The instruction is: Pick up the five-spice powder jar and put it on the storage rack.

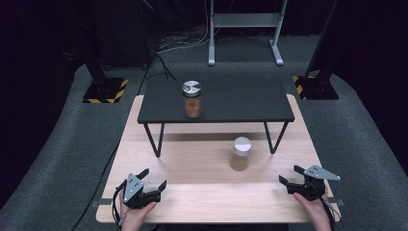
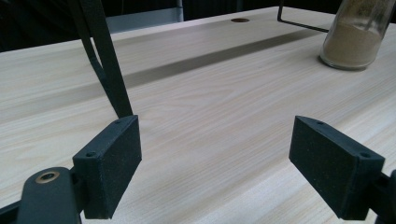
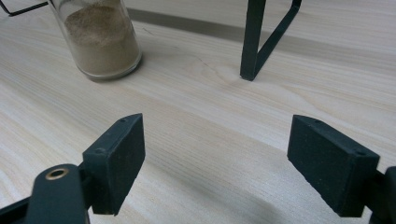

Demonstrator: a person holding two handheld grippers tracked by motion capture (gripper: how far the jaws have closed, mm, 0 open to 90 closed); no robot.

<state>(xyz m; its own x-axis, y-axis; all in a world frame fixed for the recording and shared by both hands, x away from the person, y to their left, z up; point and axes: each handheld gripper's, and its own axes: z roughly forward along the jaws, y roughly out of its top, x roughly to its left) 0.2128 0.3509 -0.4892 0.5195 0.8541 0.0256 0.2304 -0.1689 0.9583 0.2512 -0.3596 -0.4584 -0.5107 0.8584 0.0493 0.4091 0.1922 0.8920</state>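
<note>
A glass jar with a white lid (image 1: 240, 153), half full of tan powder, stands on the wooden table in front of the black shelf; the same jar (image 2: 357, 35) appears far right in the left gripper view and as the jar (image 3: 102, 39) at upper left in the right gripper view. A second jar with a silver lid (image 1: 192, 98), holding brown powder, stands on the black shelf (image 1: 250, 103). My left gripper (image 1: 153, 180) rests open near the table's front left. My right gripper (image 1: 291, 175) is open at the front right. Nothing lies between either pair of jaws.
The low black shelf stands on thin metal legs (image 1: 155, 139) across the wooden table (image 1: 202, 197); one leg (image 2: 106, 65) is close ahead of the left gripper, another leg (image 3: 254, 39) ahead of the right. Dark stands with striped bases (image 1: 103, 90) sit on the floor behind.
</note>
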